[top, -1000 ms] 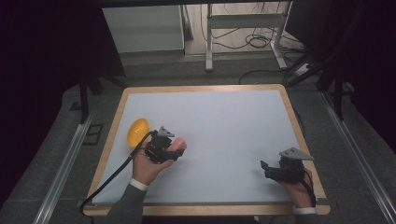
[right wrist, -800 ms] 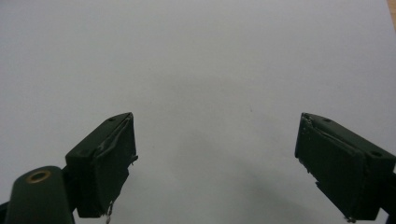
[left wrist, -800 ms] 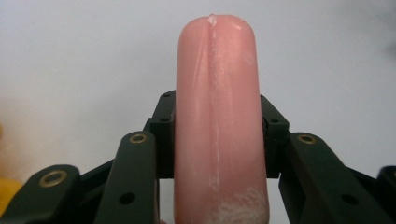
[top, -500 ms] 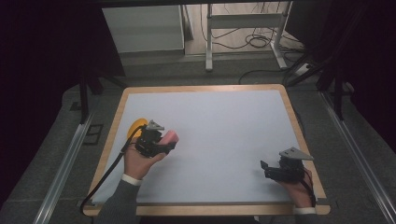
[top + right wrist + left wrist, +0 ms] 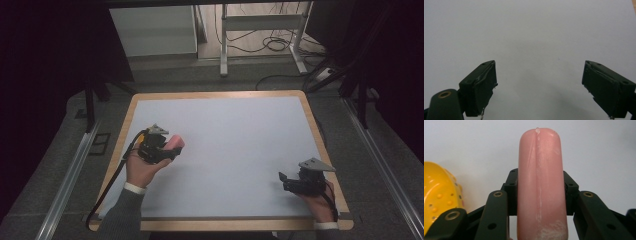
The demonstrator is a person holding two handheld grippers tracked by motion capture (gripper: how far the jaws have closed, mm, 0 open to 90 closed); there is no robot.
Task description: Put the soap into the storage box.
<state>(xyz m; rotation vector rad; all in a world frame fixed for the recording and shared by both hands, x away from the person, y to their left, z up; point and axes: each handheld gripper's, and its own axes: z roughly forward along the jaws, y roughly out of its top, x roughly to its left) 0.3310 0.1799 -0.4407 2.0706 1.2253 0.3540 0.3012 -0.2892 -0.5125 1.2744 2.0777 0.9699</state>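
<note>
Since a second ago my left gripper (image 5: 169, 149) has carried the pink sausage (image 5: 174, 142) toward the table's left edge and back off it a little, so that it now covers the yellow object (image 5: 439, 200) it earlier sat beside in the high view; my right gripper (image 5: 286, 181) has not shifted from its place near the table's (image 5: 240, 120) right front corner. In the left gripper view the sausage stands lengthwise between the two black jaws, pinched at its lower half, its rounded tip reaching well past them over the pale table top, the yellow object just beside it at the left. My right gripper's jaws are spread wide over bare table with nothing between them. I judge the sausage light, smooth and somewhat yielding, its glossy skin likely to slip if squeezed at the tapering end; the whitish scuffed patch near its base suggests a surface that marks easily. The middle of its length, across its round body, looks the safest place to hold, as now
</note>
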